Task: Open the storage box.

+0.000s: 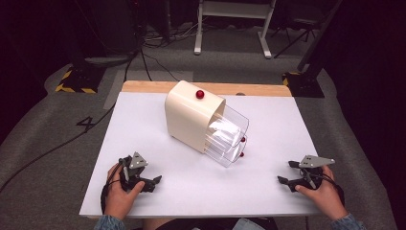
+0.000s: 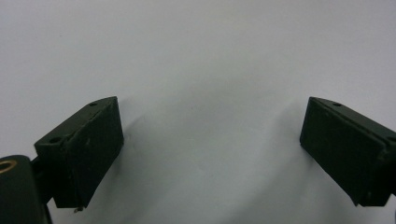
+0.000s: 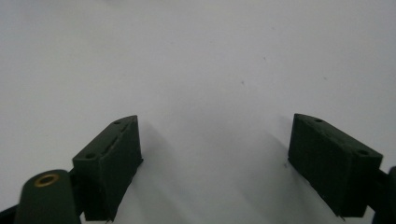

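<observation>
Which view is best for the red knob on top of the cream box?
The high view: the red knob sits in plain sight on top of the cream box, mid-table. The left and right gripper views look down at bare white table between open jaws, with no box in frame.

The person's left hand (image 1: 122, 191) holds the black two-jaw left gripper (image 1: 152, 183) at the near left, its fingers (image 2: 84, 154) spread wide. The right hand (image 1: 323, 191) holds the black two-jaw right gripper (image 1: 286, 173) at the near right, fingers (image 3: 109, 163) likewise parted, both empty.
</observation>
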Demonstrator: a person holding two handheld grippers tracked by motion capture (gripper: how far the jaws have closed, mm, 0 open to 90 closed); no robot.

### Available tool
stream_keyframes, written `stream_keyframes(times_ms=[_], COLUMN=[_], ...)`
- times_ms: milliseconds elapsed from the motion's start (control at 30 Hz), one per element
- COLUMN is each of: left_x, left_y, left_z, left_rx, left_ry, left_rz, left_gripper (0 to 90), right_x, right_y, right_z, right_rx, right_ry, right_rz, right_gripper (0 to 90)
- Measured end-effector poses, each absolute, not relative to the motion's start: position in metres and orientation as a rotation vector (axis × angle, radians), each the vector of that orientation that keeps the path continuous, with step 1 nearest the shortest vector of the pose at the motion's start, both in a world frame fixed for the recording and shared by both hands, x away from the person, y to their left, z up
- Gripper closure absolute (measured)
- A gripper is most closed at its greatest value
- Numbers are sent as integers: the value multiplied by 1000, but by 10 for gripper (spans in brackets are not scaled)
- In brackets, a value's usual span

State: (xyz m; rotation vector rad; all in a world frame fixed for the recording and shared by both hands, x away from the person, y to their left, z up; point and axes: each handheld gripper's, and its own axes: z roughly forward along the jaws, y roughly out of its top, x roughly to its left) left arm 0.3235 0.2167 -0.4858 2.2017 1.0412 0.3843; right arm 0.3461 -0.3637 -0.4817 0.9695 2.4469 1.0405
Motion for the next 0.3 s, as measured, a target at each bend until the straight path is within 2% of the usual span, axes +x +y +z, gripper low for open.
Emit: stream_keyframes(times_ms=[300], left_x=[323], left_y=[216], left_z=[-485], left_rx=[2210], left_ry=[1039], left_rz=[401], left_gripper=[64], right_x=[346], right_y=[-364], right_z=[-482], right_rx=[968], right_ry=[2440], right_rz=[1049], right_gripper=[159])
